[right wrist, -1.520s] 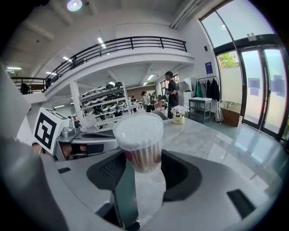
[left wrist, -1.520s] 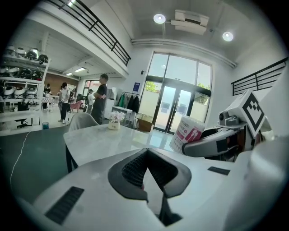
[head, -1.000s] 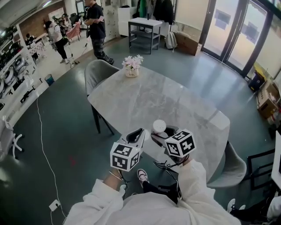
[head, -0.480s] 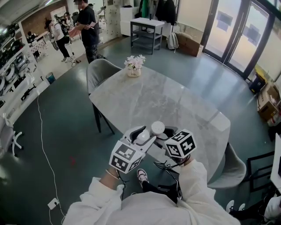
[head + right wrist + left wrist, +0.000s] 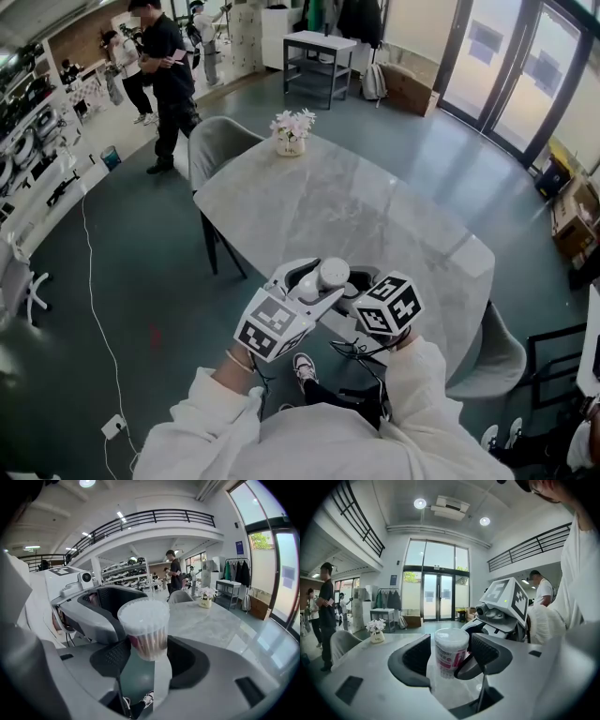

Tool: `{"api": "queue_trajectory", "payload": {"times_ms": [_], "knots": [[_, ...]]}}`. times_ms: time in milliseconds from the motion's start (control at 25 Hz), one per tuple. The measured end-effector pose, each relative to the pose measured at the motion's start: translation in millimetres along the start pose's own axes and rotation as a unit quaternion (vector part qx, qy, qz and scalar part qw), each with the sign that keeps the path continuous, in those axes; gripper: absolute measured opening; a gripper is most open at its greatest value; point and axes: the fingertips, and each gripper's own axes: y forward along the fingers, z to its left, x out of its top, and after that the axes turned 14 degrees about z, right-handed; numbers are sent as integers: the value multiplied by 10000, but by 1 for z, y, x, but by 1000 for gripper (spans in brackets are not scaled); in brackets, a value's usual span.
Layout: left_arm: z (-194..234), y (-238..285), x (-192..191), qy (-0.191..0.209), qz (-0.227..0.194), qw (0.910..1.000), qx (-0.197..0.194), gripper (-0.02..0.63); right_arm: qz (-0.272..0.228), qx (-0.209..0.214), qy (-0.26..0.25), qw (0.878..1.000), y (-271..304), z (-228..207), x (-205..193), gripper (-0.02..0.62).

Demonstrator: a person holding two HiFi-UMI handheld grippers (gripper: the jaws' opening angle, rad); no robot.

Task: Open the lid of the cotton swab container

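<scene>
The cotton swab container (image 5: 144, 630) is a clear round tub with a pink label (image 5: 449, 659), and its lid (image 5: 334, 273) sits on top. It hangs above the near edge of the marble table (image 5: 319, 206). My right gripper (image 5: 145, 656) is shut on the tub's lower part. My left gripper (image 5: 450, 656) comes in from the other side. Its jaws have just been opening and now stand wide on either side of the tub's upper part, with a gap at each pad. In the head view both marker cubes sit just below the white lid.
A small flower pot (image 5: 292, 131) stands at the table's far end. Grey chairs stand at the far left (image 5: 211, 141) and near right (image 5: 492, 361) of the table. A person in black (image 5: 164, 75) stands on the floor beyond, near shelves along the left wall.
The left gripper rose and swung in to the container, rolled, and its jaws went from shut to wide around the tub's top. The right gripper kept its hold. The person in black walked left.
</scene>
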Motion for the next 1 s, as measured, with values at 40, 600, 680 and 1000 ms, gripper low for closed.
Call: {"api": "queue_trajectory", "payload": {"times_ms": [40,600,680,1000], "knots": [[0,0,0,-15,-13,10000,-11,250,14,36,-31,10000,1,2,0,298],[1,2,-5,-24,118,9998,-173,242,87,-12,-337,9994,5,5,-4,291],[2,3,-6,-90,224,9994,-231,241,100,-75,-425,9990,6,4,-5,288],[3,6,-11,-361,495,9973,-407,239,-63,42,-395,9992,9,4,-9,285]]}}
